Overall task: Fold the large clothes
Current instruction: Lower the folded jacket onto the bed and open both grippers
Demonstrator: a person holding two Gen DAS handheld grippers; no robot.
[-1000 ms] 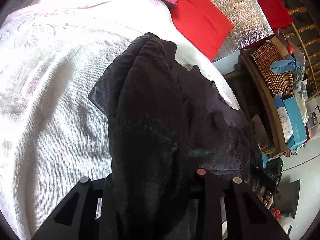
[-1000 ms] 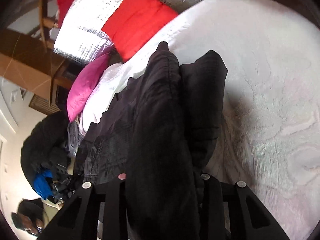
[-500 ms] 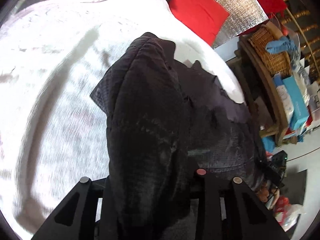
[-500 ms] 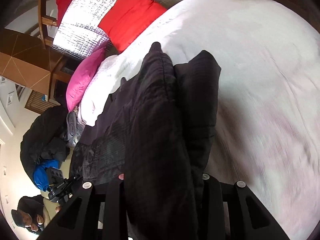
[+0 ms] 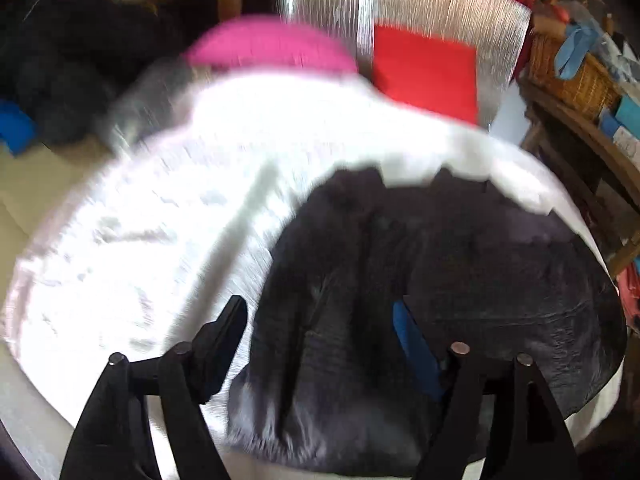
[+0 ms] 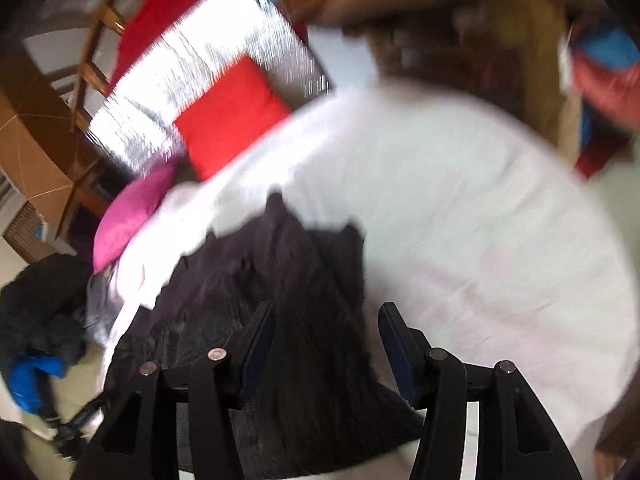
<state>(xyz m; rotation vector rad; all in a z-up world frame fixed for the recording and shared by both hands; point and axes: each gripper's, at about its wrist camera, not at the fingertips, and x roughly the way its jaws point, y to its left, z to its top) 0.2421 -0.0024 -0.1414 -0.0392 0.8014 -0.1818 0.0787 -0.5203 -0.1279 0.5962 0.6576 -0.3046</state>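
Black fabric dominates both wrist views: a large dark garment (image 5: 440,280) lies bunched on the white bedspread (image 5: 160,240), near the edge of the bed closest to the cameras. All positions below are given relative to this garment.

Left gripper (image 5: 320,332): the jaws are opening and already stand wide. The left finger (image 5: 224,332) sits just beside the garment, over bare bedspread. The right finger, with its blue pad (image 5: 412,340), lies against the dark cloth. A thick fold of the garment sits between the two fingers, but the pads do not appear to press on it; motion blur makes this reading uncertain.

Right gripper (image 6: 326,344): the jaws are opening, at a moderate gap. A ridge of the garment (image 6: 304,320) runs between the fingers (image 6: 256,340). A visible gap separates the right-hand finger from the cloth, so the fabric is not clamped.

Surroundings, relative to the garment:
- Beyond it, at the head of the bed, a pink cushion (image 5: 272,46) and a red cushion (image 5: 424,72) rest against a reflective silver panel (image 5: 440,4).
- To its right in the left wrist view, a wooden shelf carries a wicker basket (image 5: 572,76).
- To its left in the right wrist view, off the bed, a dark heap of clothing (image 6: 40,300) lies with a blue item (image 6: 28,380) just beside it.

Both frames are blurred throughout.
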